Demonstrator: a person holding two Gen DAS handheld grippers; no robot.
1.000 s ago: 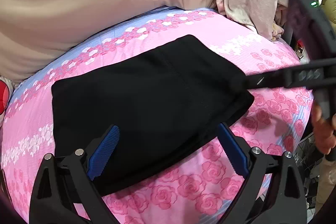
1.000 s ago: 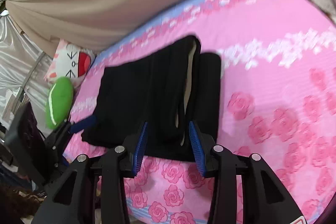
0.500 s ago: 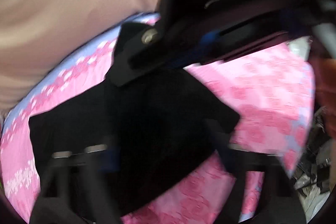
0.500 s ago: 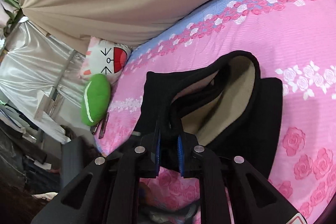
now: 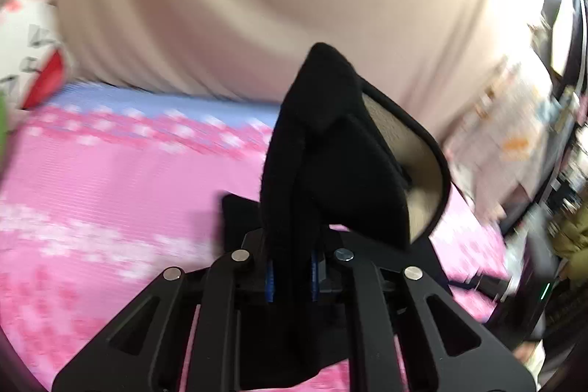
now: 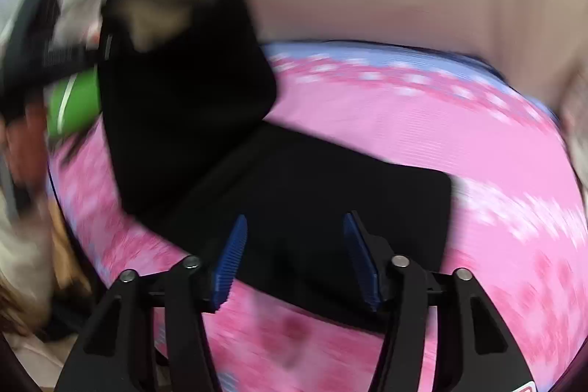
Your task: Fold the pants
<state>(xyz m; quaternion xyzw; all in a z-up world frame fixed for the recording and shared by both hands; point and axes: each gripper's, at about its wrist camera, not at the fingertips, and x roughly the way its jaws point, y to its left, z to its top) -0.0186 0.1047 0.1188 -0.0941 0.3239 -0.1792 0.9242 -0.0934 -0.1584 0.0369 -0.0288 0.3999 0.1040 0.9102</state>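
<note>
Above pink bedsheet point(image 6: 459, 135) — pants point(image 5: 330, 153) edge between clamped left jaws, right jaws opening, empty.

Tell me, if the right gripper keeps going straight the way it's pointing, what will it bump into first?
Most likely the black pants lying flat on the pink flowered bedsheet. The right gripper tilts down at them, its jaws opening with nothing clamped between. Blur makes the depth uncertain.

Black pants point(image 6: 301, 204) with beige lining, partly flat, one end lifted upright
</note>
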